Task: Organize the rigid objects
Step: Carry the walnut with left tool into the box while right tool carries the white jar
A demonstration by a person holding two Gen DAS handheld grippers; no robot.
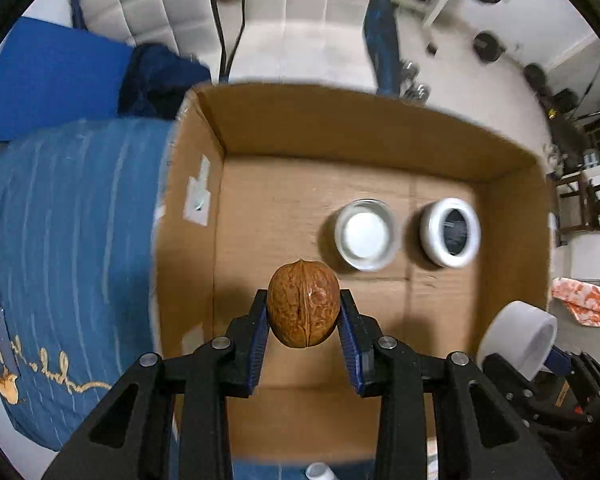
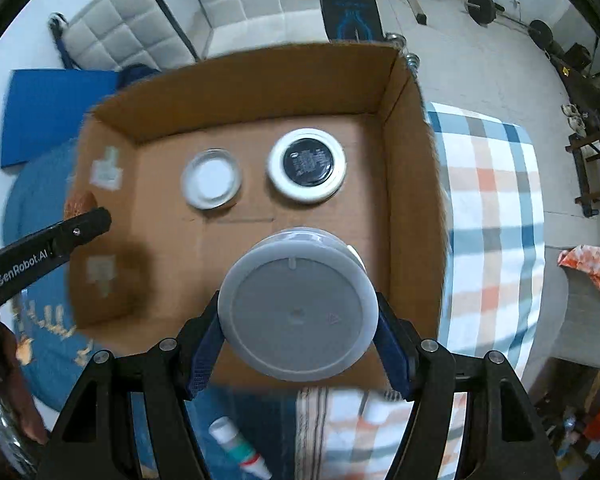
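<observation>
My left gripper (image 1: pixel 303 312) is shut on a brown walnut (image 1: pixel 303 304) and hangs over the open cardboard box (image 1: pixel 340 128). My right gripper (image 2: pixel 298 344) is shut on a round grey-white jar (image 2: pixel 298 312), seen bottom-first, above the box (image 2: pixel 260 88) near its front right. On the box floor sit a small jar with a white lid (image 1: pixel 365 234) (image 2: pixel 212 180) and a white jar with a dark label (image 1: pixel 451 232) (image 2: pixel 307 164), side by side. The right gripper's jar (image 1: pixel 518 336) shows at the right of the left wrist view. The left gripper's finger (image 2: pixel 84 224) reaches over the box's left wall with the walnut (image 2: pixel 80 204) behind it.
The box rests on a bed with a blue quilt (image 1: pixel 68 240) and a plaid blanket (image 2: pixel 496 208). A small tube (image 2: pixel 240 448) lies on the bed in front of the box. A white tufted sofa (image 2: pixel 240 4), a blue mat (image 1: pixel 52 76) and barbell weights (image 2: pixel 484 6) lie beyond.
</observation>
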